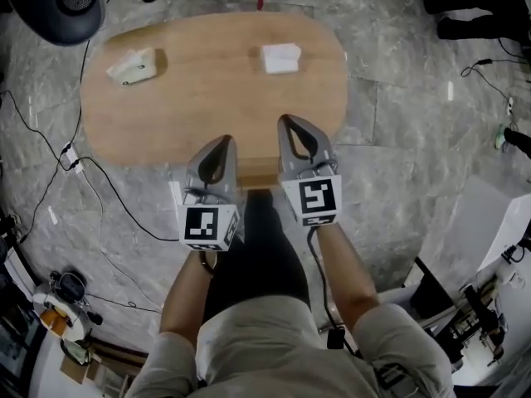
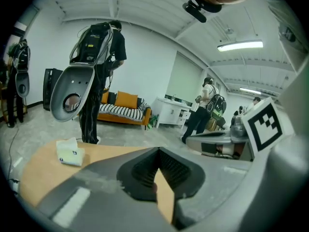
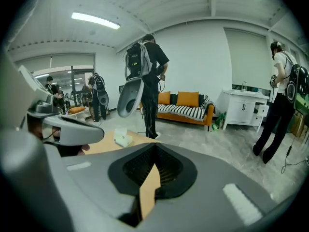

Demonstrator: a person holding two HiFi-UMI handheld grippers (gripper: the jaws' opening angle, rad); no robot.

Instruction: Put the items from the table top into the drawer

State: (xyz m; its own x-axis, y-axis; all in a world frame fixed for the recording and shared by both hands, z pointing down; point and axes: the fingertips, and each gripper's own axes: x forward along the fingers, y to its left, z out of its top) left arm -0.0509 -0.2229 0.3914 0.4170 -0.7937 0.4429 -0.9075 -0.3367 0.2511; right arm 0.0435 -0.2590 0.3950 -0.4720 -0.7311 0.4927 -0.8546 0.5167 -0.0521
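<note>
The room had a grey marble-tiled floor trailed with black cables, white walls and a ribbed white ceiling lit by strip lights, with an orange sofa against the far wall and a white cabinet just to its right.

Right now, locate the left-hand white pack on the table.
Head view: the white pack lies near the table's far left edge, beyond and left of the left gripper.

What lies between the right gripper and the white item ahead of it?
Nothing; the head view shows only bare table between right gripper and white item.
</note>
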